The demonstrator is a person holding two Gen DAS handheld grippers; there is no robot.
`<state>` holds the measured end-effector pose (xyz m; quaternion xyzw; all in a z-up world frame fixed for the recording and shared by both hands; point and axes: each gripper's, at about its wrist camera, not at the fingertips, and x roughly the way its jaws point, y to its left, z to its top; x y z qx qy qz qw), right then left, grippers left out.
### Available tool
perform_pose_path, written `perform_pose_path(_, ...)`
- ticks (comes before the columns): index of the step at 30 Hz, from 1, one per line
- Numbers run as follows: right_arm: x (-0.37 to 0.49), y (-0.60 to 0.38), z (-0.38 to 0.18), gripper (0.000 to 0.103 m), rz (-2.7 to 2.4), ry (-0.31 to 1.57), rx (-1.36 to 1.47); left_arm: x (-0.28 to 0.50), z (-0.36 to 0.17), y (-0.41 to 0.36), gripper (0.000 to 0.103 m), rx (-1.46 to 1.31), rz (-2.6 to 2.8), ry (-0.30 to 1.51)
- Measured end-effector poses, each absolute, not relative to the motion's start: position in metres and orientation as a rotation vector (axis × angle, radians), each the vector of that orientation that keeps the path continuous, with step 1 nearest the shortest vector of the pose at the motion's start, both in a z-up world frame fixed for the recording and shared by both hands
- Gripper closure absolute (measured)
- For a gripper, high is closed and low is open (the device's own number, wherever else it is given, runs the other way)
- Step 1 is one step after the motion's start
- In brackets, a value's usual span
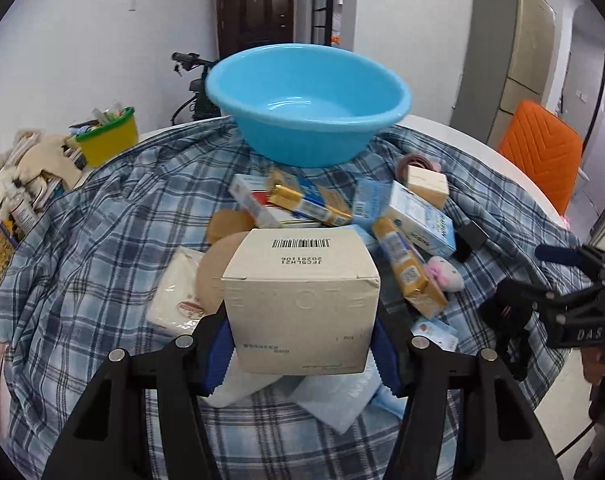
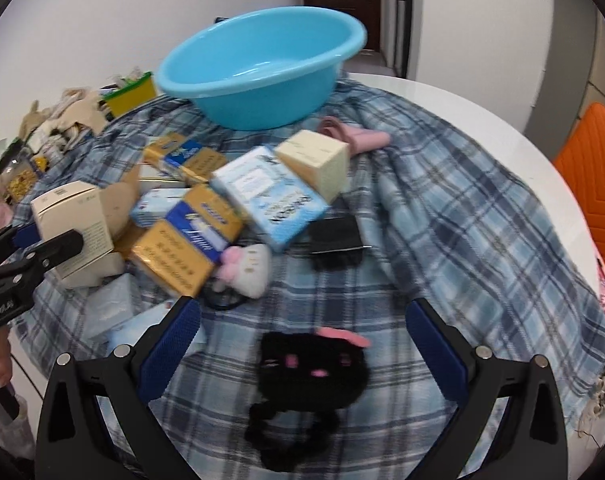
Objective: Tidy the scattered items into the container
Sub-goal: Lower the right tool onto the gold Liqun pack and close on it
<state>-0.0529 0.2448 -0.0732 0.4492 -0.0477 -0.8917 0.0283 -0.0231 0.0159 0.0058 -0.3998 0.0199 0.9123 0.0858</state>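
Left tool (image 1: 300, 332) pinching upright beige box (image 1: 302, 300), barcode end toward blue basin (image 1: 308, 104).

Blue basin (image 1: 308, 120), blue plaid cloth (image 1: 102, 240), beige box (image 1: 300, 300).

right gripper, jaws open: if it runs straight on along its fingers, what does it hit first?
Most likely the black plush cat, lying on the plaid cloth between the fingers of the right gripper and not yet touched. The black clip lies farther along. Depth is hard to read in the fisheye view.
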Motion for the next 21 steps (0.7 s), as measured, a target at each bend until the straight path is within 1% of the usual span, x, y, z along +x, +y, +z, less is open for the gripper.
perform_pose_path(7,-0.065,0.198,-0.075,0.001,-2.668,-0.081,1.329,-0.019,0.008,0.004,0.041,-1.189,2.735,0.060)
perform_pose_path(16,-0.093,0.173,-0.083,0.001,-2.648,-0.224,1.327,-0.015,0.007,-0.009,0.041,-1.202,2.734,0.044)
perform_pose_path(21,-0.105,0.173,-0.088,0.001,-2.682,-0.240,1.354,-0.015,0.007,-0.010,0.041,-1.200,2.728,0.048)
